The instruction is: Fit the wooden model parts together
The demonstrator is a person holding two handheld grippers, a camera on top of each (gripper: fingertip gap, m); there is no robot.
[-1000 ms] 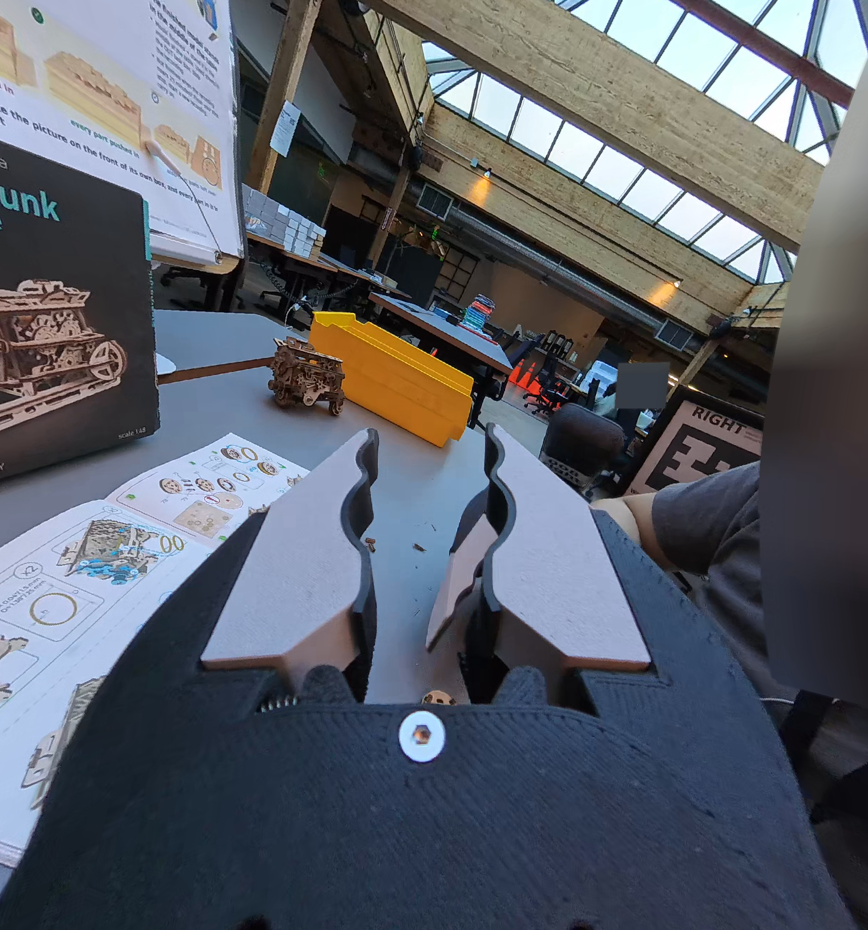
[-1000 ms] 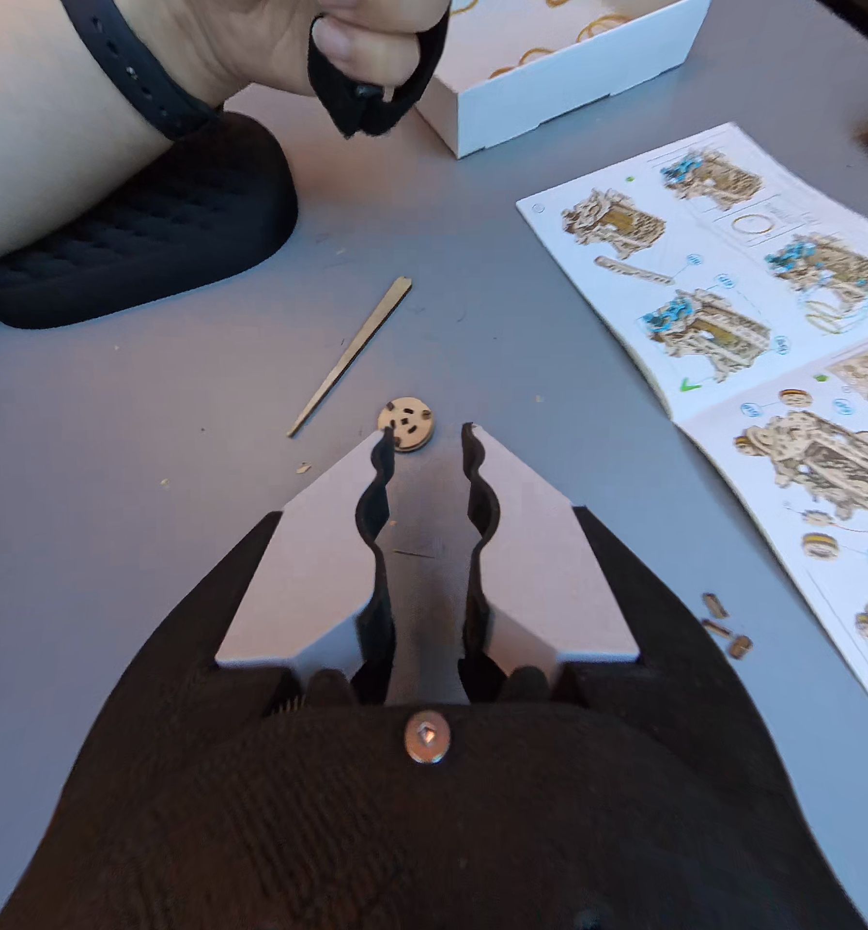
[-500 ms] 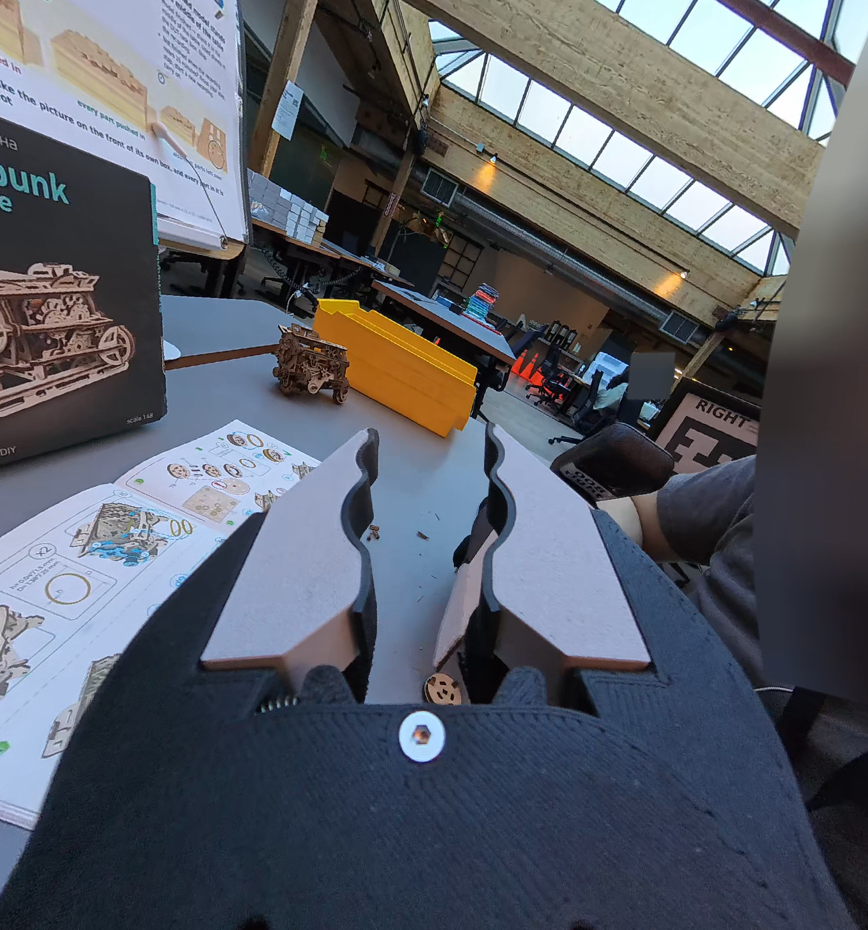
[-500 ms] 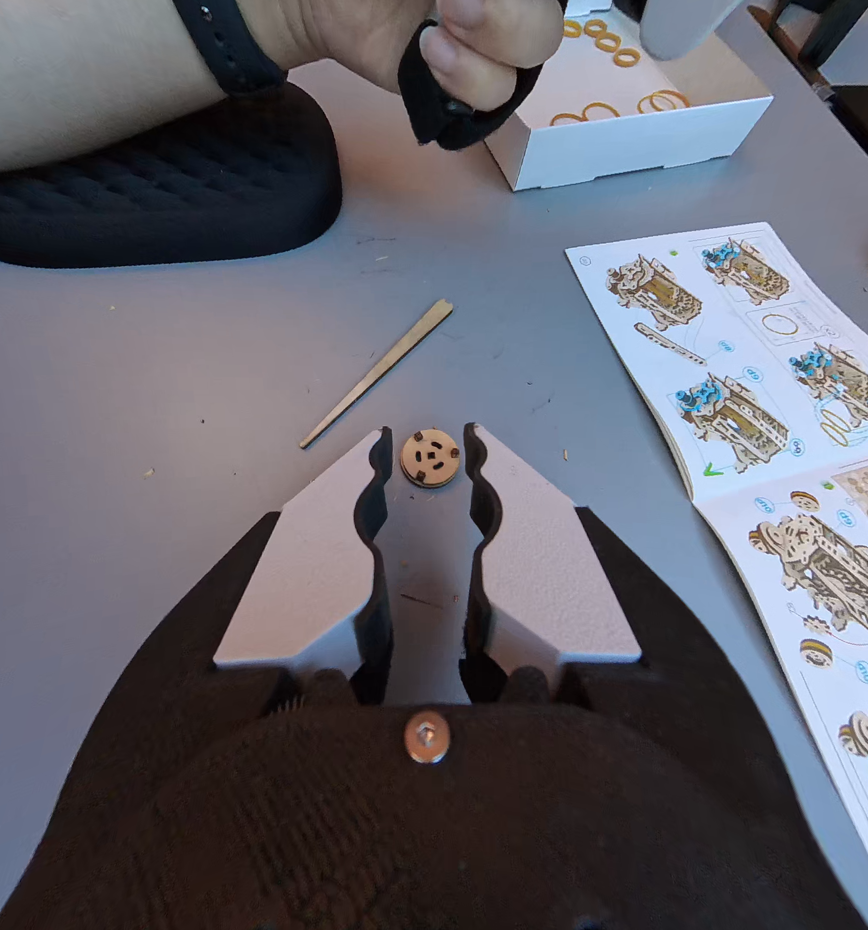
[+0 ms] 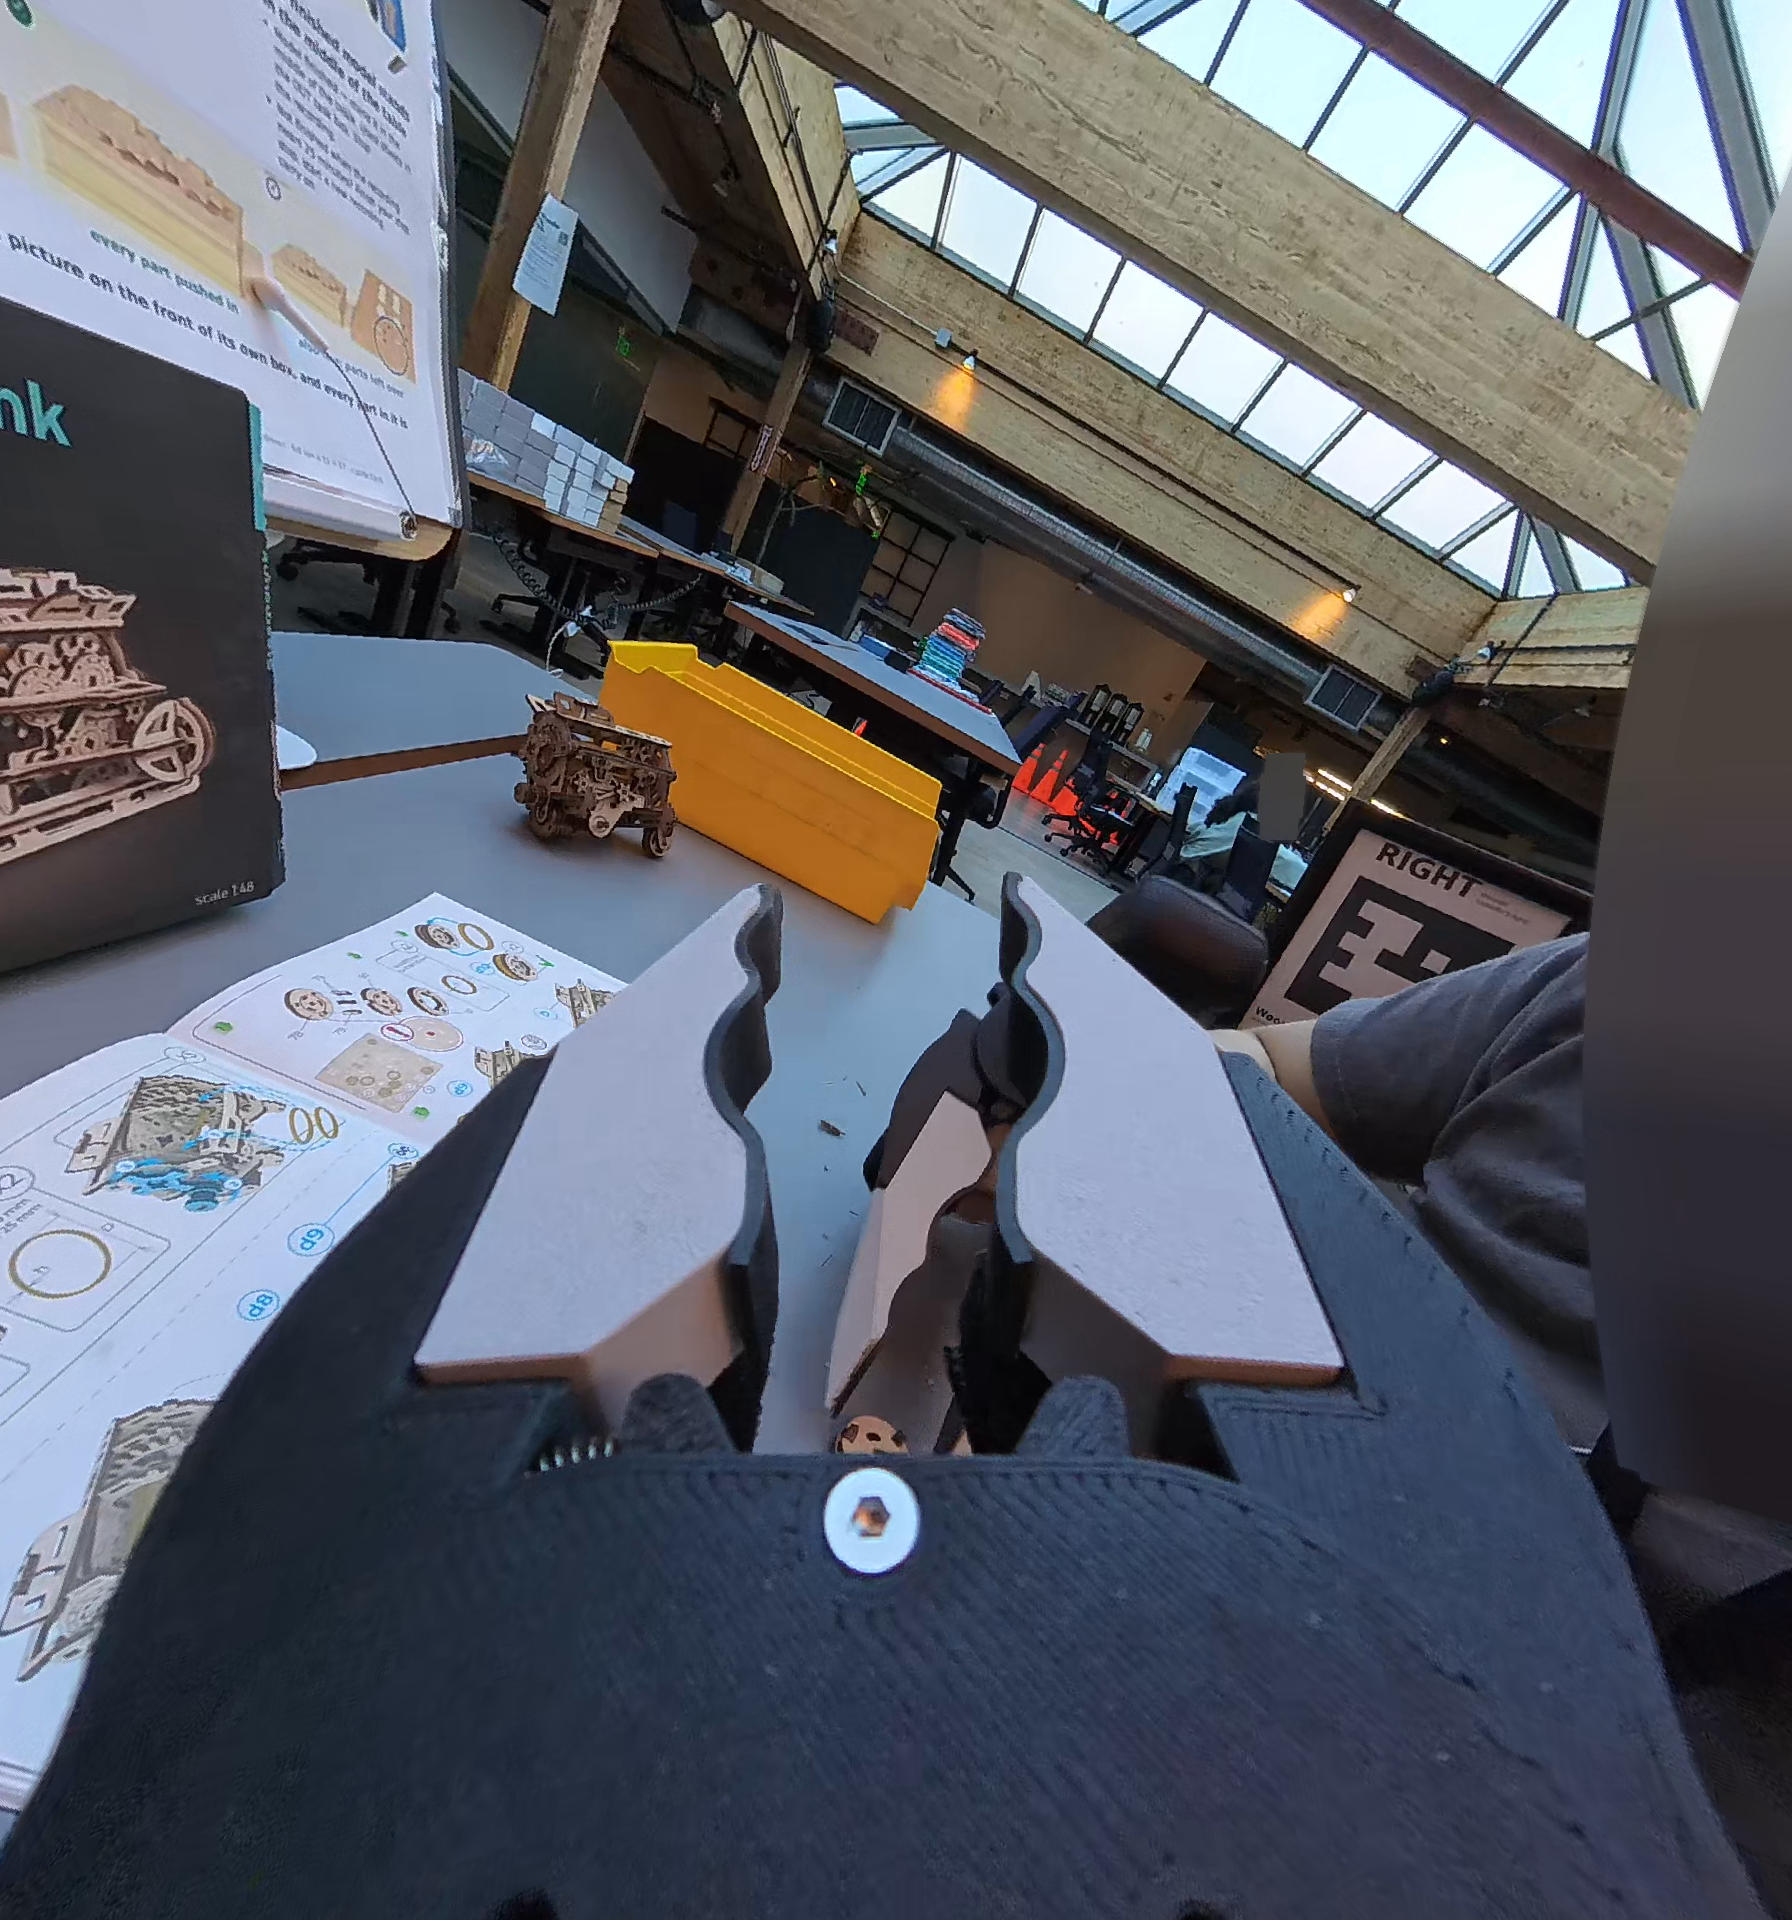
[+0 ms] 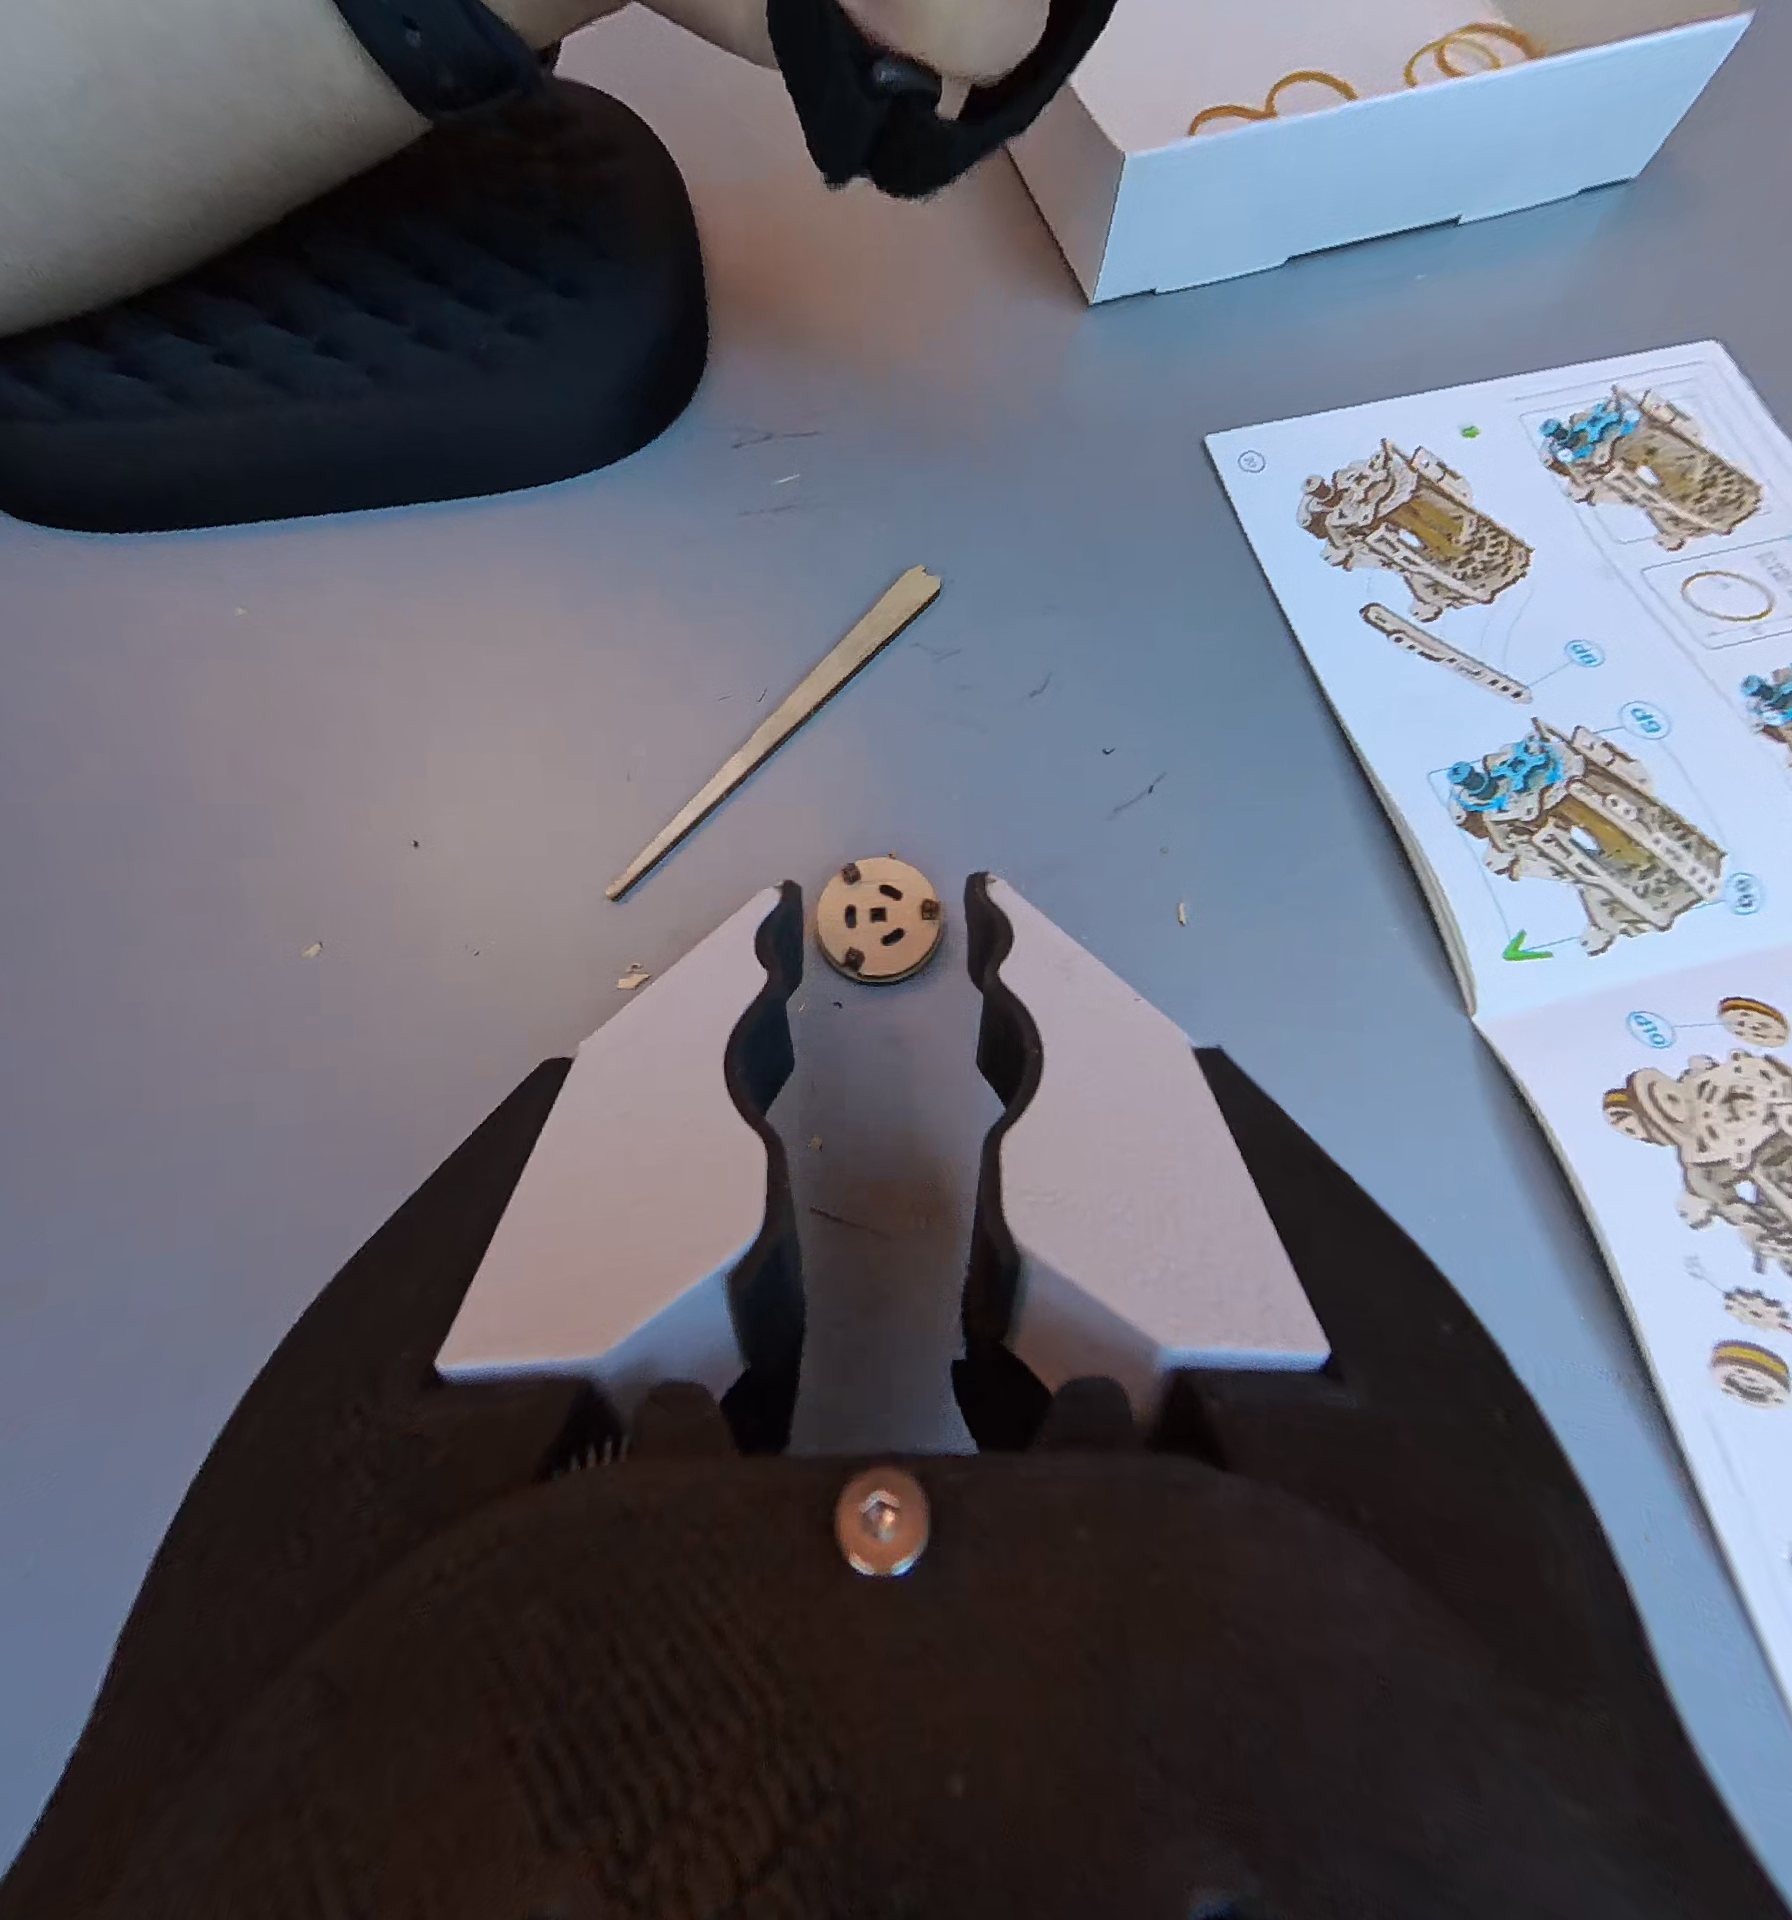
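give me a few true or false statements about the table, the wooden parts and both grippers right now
1. The small round wooden disc lies flat on the grey table, just beyond the open right gripper. True.
2. The thin tapered wooden stick is clamped in the right gripper. False: it lies loose on the table, left of the disc.
3. The long yellow plastic bin stands beside the assembled brown wooden model. True.
4. The left gripper is shut on the disc. False: its fingers are apart and hold nothing.
5. The white cardboard box holds yellow rings. True.
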